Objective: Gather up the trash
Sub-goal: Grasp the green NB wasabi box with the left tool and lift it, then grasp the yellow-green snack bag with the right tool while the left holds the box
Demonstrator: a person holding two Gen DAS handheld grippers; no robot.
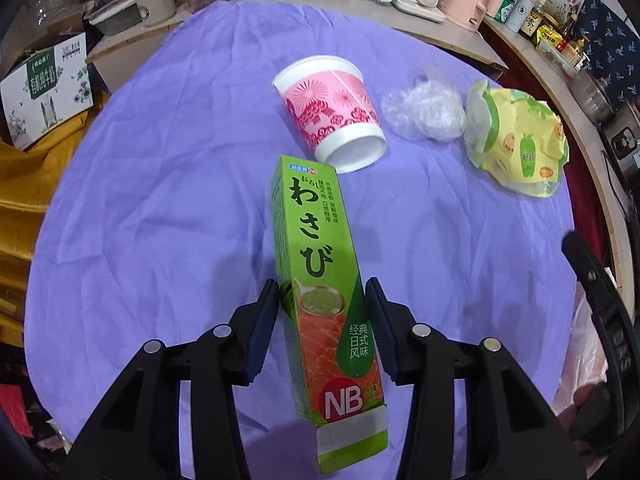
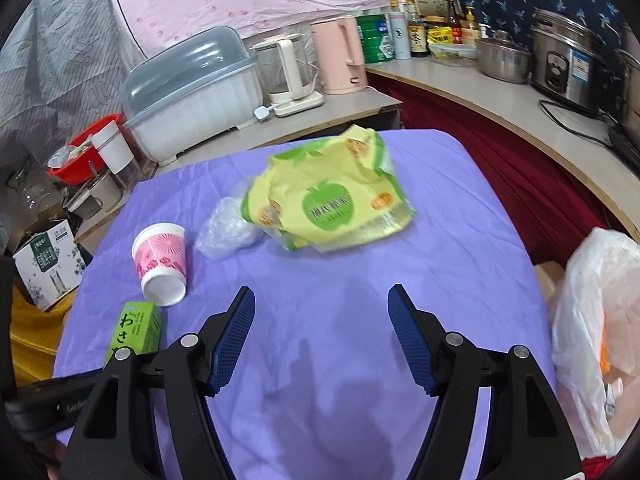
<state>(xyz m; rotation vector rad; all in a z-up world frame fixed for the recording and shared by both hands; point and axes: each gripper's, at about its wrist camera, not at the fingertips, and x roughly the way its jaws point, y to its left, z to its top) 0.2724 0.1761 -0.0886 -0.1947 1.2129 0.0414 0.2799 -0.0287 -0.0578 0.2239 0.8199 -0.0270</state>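
A home kitchen is shown. Along the back of the frame a dish rack with a clear lid (image 2: 192, 96), a glass kettle (image 2: 286, 76) and a pink kettle (image 2: 340, 56) are lined up on a counter (image 2: 460, 80). At the upper right, sauce bottles (image 2: 416, 34), a steel pot (image 2: 502, 60) and a rice cooker (image 2: 568, 60) are seen. The bench (image 2: 460, 240) is covered with a purple cloth.

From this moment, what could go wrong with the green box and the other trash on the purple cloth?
1. The left tool pinches the green wasabi box near its lower half, so the long upper part may swing or slip.
2. The box's far end sits close to the tipped paper cup; lifting carelessly may knock it rolling.
3. The right tool is open and empty; the yellow wrapper looks limp and may slip from it.
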